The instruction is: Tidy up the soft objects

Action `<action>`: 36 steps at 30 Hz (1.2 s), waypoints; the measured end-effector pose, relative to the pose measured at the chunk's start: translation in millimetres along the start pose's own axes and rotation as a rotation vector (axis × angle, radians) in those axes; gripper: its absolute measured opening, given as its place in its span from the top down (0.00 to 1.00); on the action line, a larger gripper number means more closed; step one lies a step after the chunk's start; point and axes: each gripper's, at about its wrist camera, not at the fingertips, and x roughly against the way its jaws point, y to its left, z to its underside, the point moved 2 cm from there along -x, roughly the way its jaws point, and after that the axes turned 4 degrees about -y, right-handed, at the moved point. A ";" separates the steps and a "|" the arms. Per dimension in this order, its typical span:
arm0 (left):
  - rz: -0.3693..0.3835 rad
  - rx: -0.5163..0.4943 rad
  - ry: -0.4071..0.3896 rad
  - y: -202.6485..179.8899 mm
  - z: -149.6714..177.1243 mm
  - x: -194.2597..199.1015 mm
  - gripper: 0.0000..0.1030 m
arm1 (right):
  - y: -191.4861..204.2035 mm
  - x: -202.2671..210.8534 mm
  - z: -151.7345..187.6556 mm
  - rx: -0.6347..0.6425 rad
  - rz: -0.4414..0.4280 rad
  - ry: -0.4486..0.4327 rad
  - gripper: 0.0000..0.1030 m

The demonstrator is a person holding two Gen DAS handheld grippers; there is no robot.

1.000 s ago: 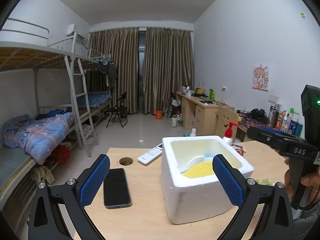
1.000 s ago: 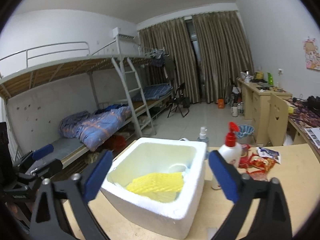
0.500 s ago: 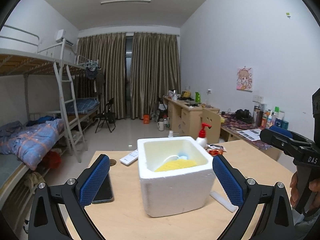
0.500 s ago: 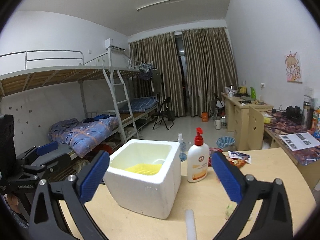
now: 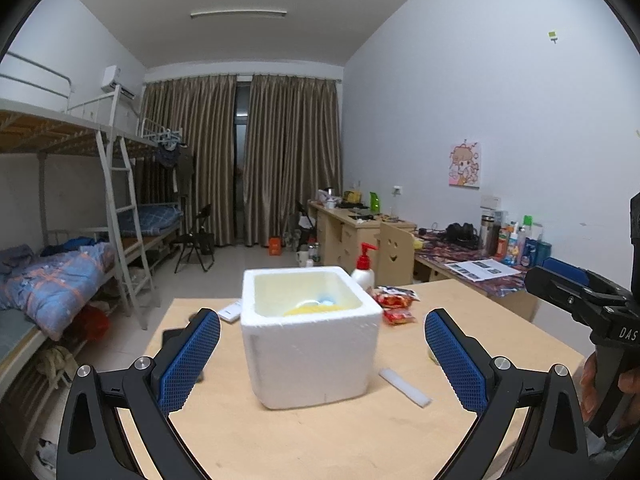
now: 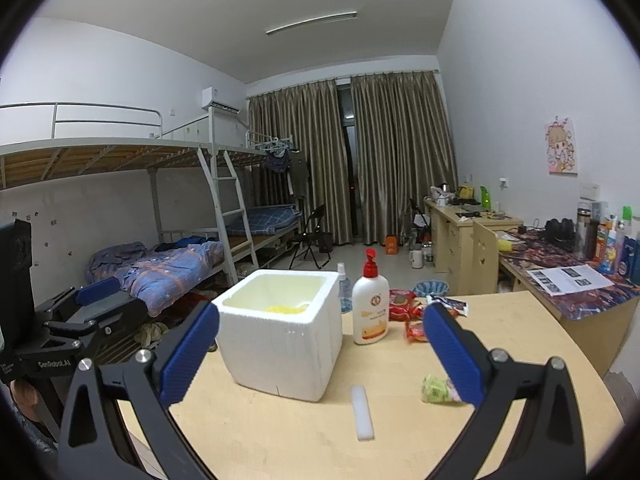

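A white foam box (image 5: pixel 310 336) stands on the wooden table (image 5: pixel 304 440); it also shows in the right wrist view (image 6: pixel 280 332). Yellow soft mesh (image 5: pixel 306 311) lies inside it, seen too in the right wrist view (image 6: pixel 286 309). A white foam strip (image 6: pixel 362 417) and a small green soft object (image 6: pixel 437 389) lie on the table right of the box; the strip also shows in the left wrist view (image 5: pixel 405 386). My left gripper (image 5: pixel 322 364) is open and empty, in front of the box. My right gripper (image 6: pixel 320 354) is open and empty, back from the box.
A lotion pump bottle (image 6: pixel 370 306) and a small spray bottle (image 6: pixel 344 288) stand behind the box. Red snack packets (image 6: pixel 408 314) lie beside them. A black phone (image 5: pixel 174 338) and a white remote (image 5: pixel 230 314) lie left of the box. Bunk beds and desks line the room.
Both grippers have drawn back and up from the box, so it looks smaller and more of the table shows. Both stay open and empty.
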 end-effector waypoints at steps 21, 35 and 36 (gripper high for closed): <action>0.188 0.051 0.050 -43.8 40.8 -3.4 0.00 | -25.2 52.2 46.1 -0.025 0.129 0.014 0.00; 0.320 0.007 0.093 -100.0 51.7 -40.8 0.00 | -65.3 44.4 68.1 -0.054 0.237 0.083 0.00; 0.331 0.011 0.102 -102.3 53.3 -45.6 0.00 | -69.6 42.7 70.7 -0.060 0.241 0.092 0.00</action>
